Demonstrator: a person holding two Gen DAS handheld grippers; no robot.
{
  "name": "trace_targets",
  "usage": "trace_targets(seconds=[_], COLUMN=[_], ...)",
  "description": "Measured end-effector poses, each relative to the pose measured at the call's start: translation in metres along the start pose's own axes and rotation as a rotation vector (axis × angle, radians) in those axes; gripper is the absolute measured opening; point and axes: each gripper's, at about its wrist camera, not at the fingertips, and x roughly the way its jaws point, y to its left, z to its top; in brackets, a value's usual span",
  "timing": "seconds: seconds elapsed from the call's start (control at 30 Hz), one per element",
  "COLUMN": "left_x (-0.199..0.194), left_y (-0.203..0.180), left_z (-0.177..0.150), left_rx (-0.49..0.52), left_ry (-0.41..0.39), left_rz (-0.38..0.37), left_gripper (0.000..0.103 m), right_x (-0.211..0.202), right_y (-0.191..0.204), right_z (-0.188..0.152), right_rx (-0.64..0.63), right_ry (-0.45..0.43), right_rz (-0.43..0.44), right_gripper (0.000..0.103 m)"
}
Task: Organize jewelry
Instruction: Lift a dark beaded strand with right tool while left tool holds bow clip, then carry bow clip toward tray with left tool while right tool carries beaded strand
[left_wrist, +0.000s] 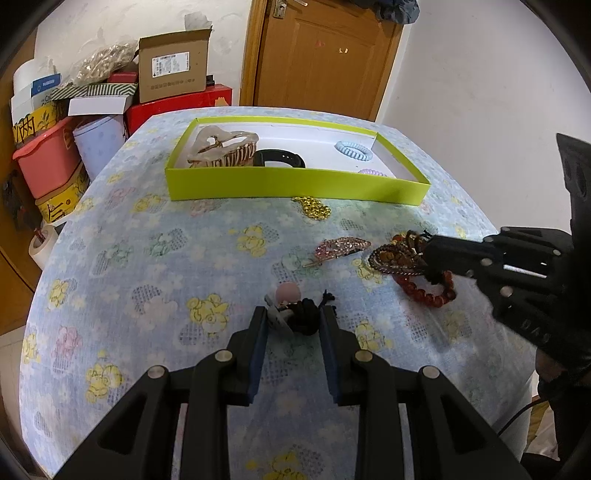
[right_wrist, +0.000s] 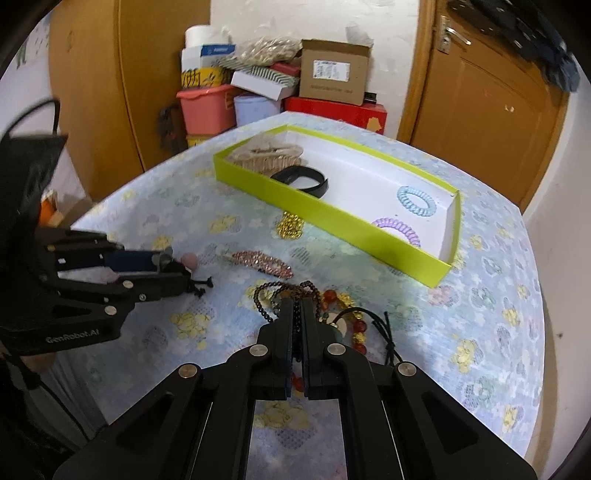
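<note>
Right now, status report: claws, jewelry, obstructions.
Right claw shut on dark bead strand. Left claw around black hair tie, grip unclear. Green box path unobstructed.

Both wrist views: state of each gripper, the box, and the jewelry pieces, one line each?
Left gripper: jaws around a black hair tie.
Right gripper: shut on a dark bead strand.
Green box: open, partly filled.
Pink clip: on the cloth.
Gold beads: against the box, outside it.
</note>
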Motion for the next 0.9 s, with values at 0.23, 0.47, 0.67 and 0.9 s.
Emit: trace_targets(seconds=[0.23, 0.47, 0.67, 0.9], left_x=[-0.012, -0.023, -0.035, -0.041], left_y=[-0.003, -0.006, -0.007, -0.005], left_z=[0.003, 0.006, 0.014, 0.028], left_rx=[0.013, 0.013, 0.021, 0.029], left_ry=[-0.029, -0.047, -0.076, -0.098], left_rz=[0.001, -0.004, -0.009, -0.013], left_gripper=[0.029, 0.028, 0.028, 0.028], right_x=[-0.022, -0.048, -0.068, -0.076], right_y=[-0.015, -0.023, -0.032, -0.036], right_z=[0.005, 0.015, 0.023, 0.032], right_rx=[0.101, 0.134, 0.145, 0.143], right_ry=[-0.048, -0.108, -0.154, -0.18], right_rz=[0.056, 0.078, 0.074, 0.055], right_gripper=[0.003, 0.003, 0.003, 0.003])
